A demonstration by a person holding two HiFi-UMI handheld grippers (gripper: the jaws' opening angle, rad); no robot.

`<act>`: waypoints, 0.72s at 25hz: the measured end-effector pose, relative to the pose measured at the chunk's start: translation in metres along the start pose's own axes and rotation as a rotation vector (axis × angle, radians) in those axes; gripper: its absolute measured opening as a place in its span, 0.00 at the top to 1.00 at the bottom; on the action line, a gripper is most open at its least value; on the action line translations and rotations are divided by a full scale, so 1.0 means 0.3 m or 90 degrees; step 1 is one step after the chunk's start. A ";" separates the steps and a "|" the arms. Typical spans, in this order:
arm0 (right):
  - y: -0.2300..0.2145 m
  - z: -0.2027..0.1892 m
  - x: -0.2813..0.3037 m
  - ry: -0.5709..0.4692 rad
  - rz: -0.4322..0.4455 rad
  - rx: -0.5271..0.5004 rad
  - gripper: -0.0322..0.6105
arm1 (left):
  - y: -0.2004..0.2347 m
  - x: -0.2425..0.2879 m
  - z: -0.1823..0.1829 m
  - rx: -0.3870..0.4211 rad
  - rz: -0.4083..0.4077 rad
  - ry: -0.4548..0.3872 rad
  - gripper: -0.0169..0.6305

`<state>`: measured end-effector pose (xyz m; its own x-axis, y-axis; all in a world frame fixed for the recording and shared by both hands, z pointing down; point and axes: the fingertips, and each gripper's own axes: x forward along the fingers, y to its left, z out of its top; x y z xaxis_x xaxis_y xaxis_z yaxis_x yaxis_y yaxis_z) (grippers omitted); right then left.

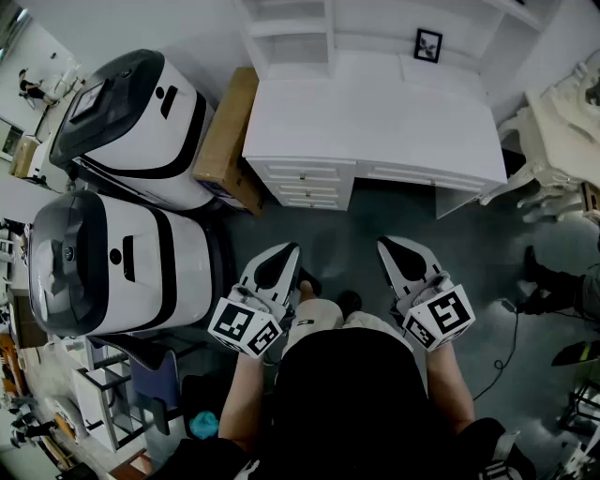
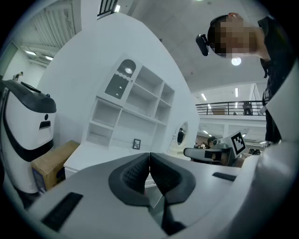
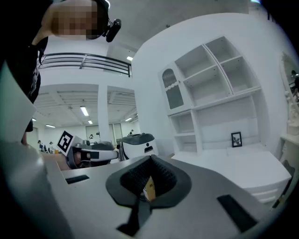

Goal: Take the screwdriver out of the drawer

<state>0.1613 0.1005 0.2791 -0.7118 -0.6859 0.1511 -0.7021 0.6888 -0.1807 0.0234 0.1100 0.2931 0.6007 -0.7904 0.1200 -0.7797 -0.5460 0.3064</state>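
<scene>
No screwdriver shows in any view. The white desk stands ahead of me, and its stack of small drawers at the front left is shut. My left gripper is held low above the dark floor, well short of the drawers, with its jaws shut and nothing between them. My right gripper hangs beside it at the same distance, its tips also together and empty. In the left gripper view the left gripper points at the desk. In the right gripper view the right gripper faces the desk.
Two large white-and-black machines stand at the left. A cardboard box leans between them and the desk. Shelves and a small framed picture sit at the desk's back. A white ornate chair is at the right, and a cable lies on the floor.
</scene>
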 end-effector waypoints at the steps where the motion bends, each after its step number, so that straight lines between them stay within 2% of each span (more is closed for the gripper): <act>1: 0.002 0.000 0.000 0.001 0.002 -0.002 0.93 | -0.002 0.002 -0.003 -0.001 0.000 0.000 0.94; 6: 0.014 -0.004 0.000 0.004 0.013 -0.004 0.93 | -0.012 0.013 -0.010 -0.001 0.002 0.000 0.94; 13: -0.006 -0.024 -0.015 -0.002 0.011 0.041 0.93 | -0.037 0.032 -0.037 0.029 0.013 0.021 0.94; 18: -0.022 -0.045 -0.006 0.005 0.010 0.049 0.92 | -0.040 0.031 -0.059 0.020 0.024 0.032 0.94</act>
<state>0.1669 0.1004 0.2932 -0.7228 -0.6733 0.1554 -0.6877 0.6788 -0.2575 0.0415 0.1142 0.3071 0.5784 -0.7961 0.1780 -0.8065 -0.5252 0.2716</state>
